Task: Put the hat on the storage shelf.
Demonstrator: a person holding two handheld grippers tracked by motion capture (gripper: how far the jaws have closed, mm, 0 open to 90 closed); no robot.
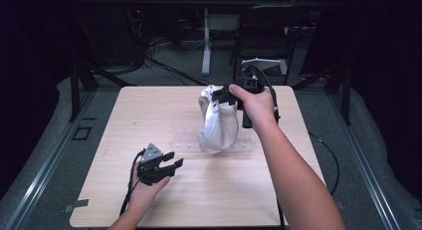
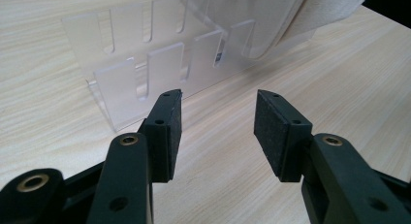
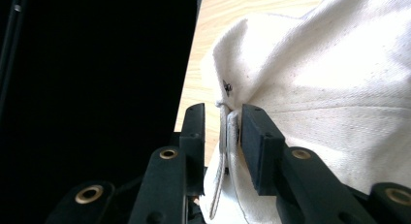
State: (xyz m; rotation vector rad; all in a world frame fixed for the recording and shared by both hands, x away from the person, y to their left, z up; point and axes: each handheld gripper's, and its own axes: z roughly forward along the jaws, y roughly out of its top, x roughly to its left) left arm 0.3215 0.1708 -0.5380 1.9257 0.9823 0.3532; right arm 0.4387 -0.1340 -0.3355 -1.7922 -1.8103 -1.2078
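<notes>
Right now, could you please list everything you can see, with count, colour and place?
cap: one, white, standing on the rack at mid table, its edge between the right gripper's fingers.
rack: one, clear slotted plastic, lying across the table's middle.
table: one, light wood, centre of the room.
chair: one, black, behind the table.
left gripper: one, black, near front left of the table, open and holding nothing.
right gripper: one, black, at the cap's far side, fingers slightly apart around the cap's edge.
</notes>
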